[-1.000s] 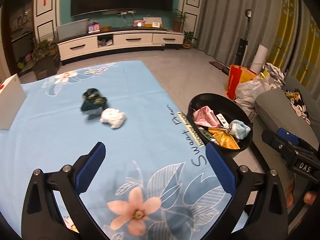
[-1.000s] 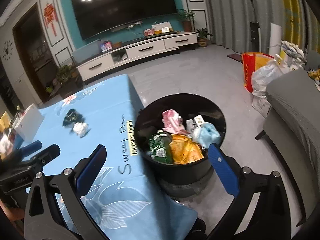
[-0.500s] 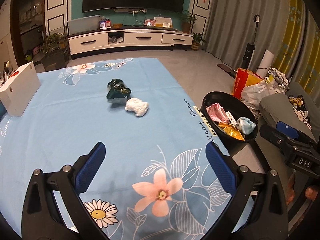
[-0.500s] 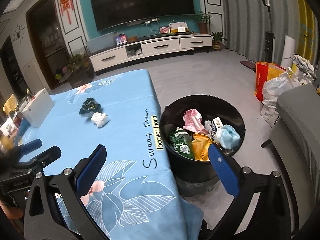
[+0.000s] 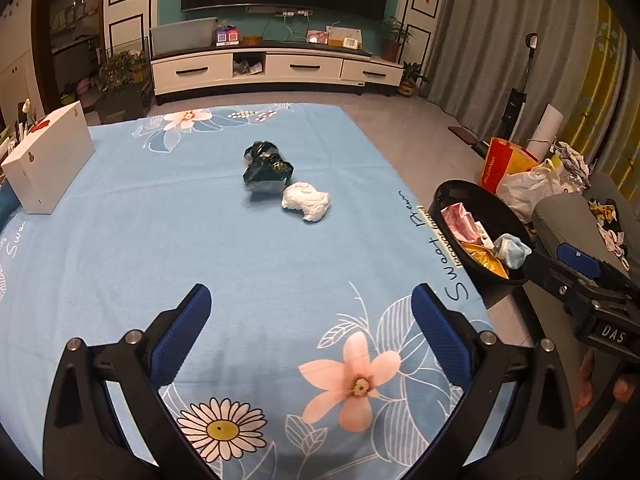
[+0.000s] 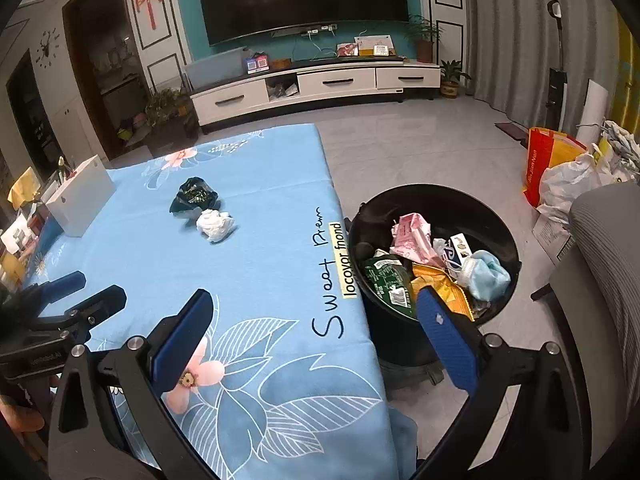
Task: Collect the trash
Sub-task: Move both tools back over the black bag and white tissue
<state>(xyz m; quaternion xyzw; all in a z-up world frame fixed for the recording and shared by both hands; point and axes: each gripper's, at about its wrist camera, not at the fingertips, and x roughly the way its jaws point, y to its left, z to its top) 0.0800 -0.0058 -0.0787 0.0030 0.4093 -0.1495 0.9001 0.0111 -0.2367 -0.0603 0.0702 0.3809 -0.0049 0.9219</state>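
- Above the near edge of the blue cloth (image 5: 120,240), the left gripper (image 5: 308,316) hangs spread and empty.
- Straight ahead lies the white wad (image 5: 306,201), touching the dark wrapper (image 5: 266,166).
- The right gripper (image 6: 312,332), also spread, sits farther off, beside the bin (image 6: 492,216).

Each tool, left tool (image 5: 308,320) and right tool (image 6: 316,328), is a black angular frame with silver screws, carrying two textured blue finger pads (image 5: 178,338); one bears white "DAS" lettering.
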